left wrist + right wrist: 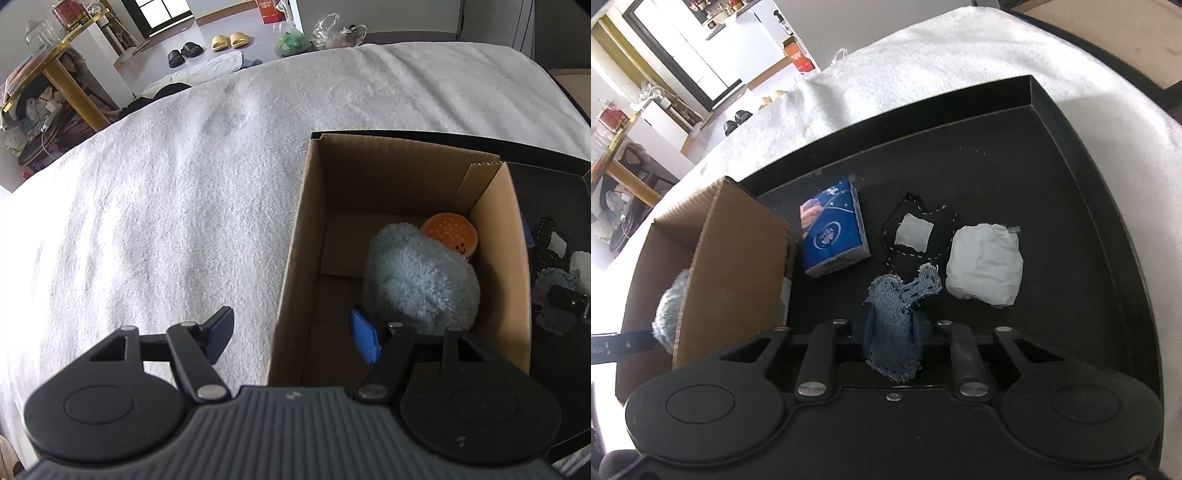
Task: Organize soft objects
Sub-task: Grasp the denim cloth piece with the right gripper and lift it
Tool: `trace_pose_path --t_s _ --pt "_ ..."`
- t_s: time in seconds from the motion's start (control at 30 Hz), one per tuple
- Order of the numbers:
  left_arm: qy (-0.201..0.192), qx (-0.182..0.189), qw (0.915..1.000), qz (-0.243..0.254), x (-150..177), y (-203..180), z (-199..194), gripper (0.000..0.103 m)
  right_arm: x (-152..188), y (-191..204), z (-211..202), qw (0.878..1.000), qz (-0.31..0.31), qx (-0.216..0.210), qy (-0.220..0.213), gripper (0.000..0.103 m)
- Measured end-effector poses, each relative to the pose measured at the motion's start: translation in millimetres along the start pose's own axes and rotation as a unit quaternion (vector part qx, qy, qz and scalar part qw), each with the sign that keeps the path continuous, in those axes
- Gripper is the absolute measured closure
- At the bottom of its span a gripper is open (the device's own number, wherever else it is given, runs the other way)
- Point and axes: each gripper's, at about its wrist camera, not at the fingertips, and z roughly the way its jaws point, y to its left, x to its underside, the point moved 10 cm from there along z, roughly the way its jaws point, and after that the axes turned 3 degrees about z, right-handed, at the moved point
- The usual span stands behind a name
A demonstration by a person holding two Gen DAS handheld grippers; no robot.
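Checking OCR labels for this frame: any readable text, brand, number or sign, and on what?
None reads clearly.
Blue tissue pack on the black tray: round logo and a line of print on its edge, too blurred to read.
Red box on the floor: white print, too small.
Orange-red box in the background: white marks, unreadable.

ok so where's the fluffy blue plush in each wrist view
Left wrist: the fluffy blue plush lies inside the cardboard box, right of centre, beside the orange burger toy.
Right wrist: only its edge shows at far left, behind the box wall.
Shared landmark: the cardboard box.
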Motion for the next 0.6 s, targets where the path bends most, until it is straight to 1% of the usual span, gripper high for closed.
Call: trace_pose_path --t_s 0.3,0.6 --pt "-0.011 0.005 0.9998 -0.015 4 9 -12 0.036 -2 11 -26 1.0 0.008 -0.017 -0.015 0.082" --pt "-0.026 0.019 0.999 -0.031 4 16 -25 0.036 -9 40 -52 0.999 -0.007 -0.031 -0.038 0.082"
